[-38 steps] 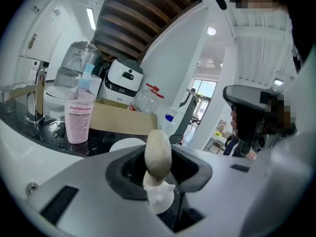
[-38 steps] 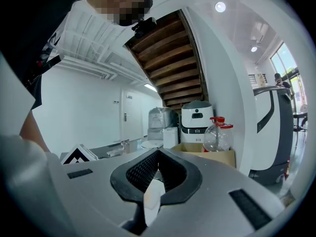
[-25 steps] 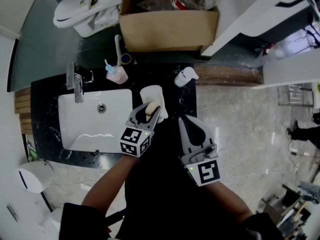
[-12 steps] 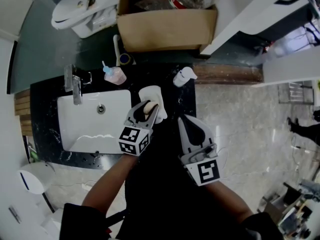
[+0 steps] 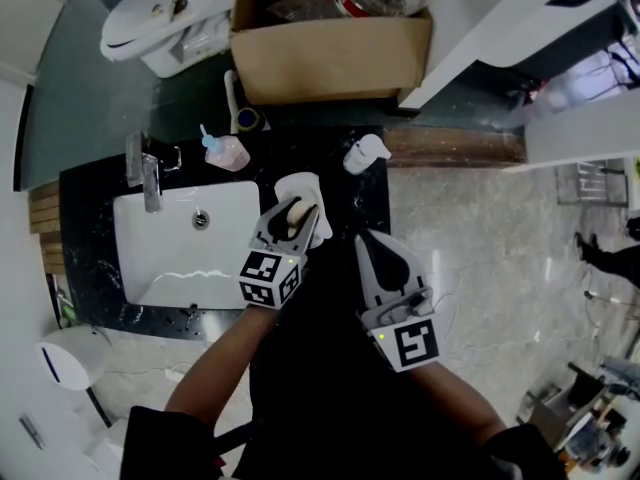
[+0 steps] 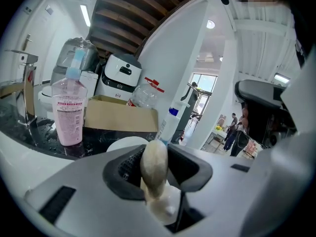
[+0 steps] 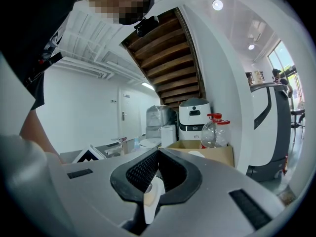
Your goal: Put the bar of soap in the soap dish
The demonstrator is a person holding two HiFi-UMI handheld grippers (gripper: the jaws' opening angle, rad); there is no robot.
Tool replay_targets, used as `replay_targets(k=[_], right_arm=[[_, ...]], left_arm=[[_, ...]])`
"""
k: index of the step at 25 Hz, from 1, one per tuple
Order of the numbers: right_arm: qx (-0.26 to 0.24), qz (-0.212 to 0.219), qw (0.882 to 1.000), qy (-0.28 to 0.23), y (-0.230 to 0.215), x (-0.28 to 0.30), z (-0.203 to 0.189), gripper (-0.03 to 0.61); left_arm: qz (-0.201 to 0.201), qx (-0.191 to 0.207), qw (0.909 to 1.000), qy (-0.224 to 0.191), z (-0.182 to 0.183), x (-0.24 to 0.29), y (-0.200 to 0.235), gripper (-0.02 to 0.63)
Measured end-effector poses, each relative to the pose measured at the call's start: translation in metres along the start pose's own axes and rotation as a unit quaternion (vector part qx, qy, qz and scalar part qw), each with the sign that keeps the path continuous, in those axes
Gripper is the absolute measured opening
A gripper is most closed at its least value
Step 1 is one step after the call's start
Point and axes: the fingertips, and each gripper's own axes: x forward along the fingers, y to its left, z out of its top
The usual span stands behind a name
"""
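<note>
A pale, beige bar of soap (image 5: 292,219) stands on edge between the jaws of my left gripper (image 5: 297,212), which is shut on it. In the left gripper view the soap (image 6: 153,171) fills the gap between the dark pads. It hangs just over the near edge of the white soap dish (image 5: 307,186), which sits on the black counter right of the sink; whether soap and dish touch I cannot tell. The dish (image 6: 120,144) shows partly behind the jaws. My right gripper (image 5: 369,239) hovers off the counter's right side, shut with nothing held (image 7: 157,157).
A white sink (image 5: 185,245) with a chrome faucet (image 5: 147,171) lies left of the dish. A pink bottle (image 5: 229,150) and a white spray bottle (image 5: 365,154) stand at the counter's back. Behind them are a cardboard box (image 5: 330,56) and a toilet (image 5: 165,30).
</note>
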Motion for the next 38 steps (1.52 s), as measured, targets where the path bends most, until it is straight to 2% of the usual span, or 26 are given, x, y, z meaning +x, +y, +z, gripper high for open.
replay_targets(k=[8, 12, 19, 28, 38], right_arm=[[0.008, 0.006, 1.000, -0.003, 0.001, 0.000, 0.000, 0.008], [0.010, 0.007, 1.000, 0.000, 0.002, 0.000, -0.002, 0.008], [0.012, 0.004, 1.000, -0.001, 0.001, 0.000, -0.002, 0.008], [0.012, -0.003, 1.000, 0.000, -0.002, -0.003, -0.002, 0.008], [0.010, -0.003, 1.000, -0.003, -0.002, -0.003, -0.001, 0.008]], left_arm=[[0.004, -0.005, 1.0000, -0.003, 0.002, 0.001, 0.001, 0.120], [0.013, -0.015, 0.9998, -0.004, 0.005, 0.002, 0.009, 0.160], [0.010, -0.011, 0.9999, -0.006, 0.007, 0.004, 0.010, 0.179], [0.012, 0.001, 0.9998, -0.014, 0.014, 0.011, 0.012, 0.179], [0.018, -0.014, 0.9994, -0.026, 0.021, 0.009, 0.018, 0.196]])
